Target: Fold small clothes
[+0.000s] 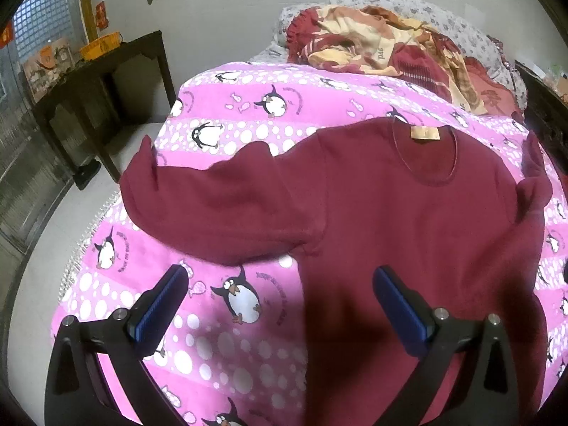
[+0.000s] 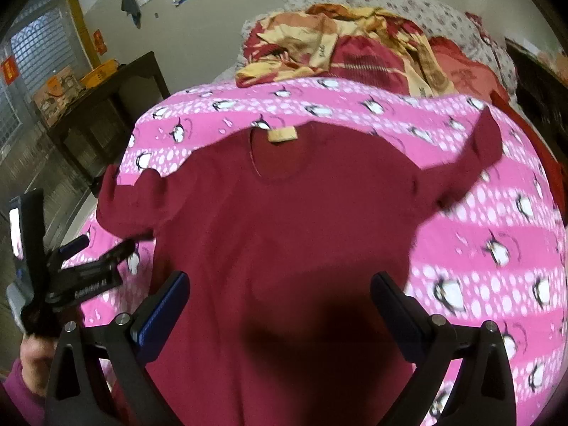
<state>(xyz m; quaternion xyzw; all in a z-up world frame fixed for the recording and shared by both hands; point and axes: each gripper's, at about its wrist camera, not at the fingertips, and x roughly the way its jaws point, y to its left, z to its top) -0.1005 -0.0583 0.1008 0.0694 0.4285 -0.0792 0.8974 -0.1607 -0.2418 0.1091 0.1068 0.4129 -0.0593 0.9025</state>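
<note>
Both sets of jaws are spread wide and hold nothing. The left gripper hovers over the lower left edge of the sweater, one blue pad above the pink blanket, the other above the maroon cloth. The right gripper hangs over the sweater's lower body, both pads above the fabric; whether either touches it I cannot tell, since that view is blurred.

The sweater lies flat on the blanket, neck away from the grippers, a tan label at the collar. Its left sleeve stretches out sideways towards the bed's edge; the right sleeve angles up and outward.

In the right wrist view, the left gripper shows at the far left, held by a hand in a magenta cuff. Beyond the blanket a red and yellow quilt is heaped at the head of the bed. A dark side table stands by the wall.
</note>
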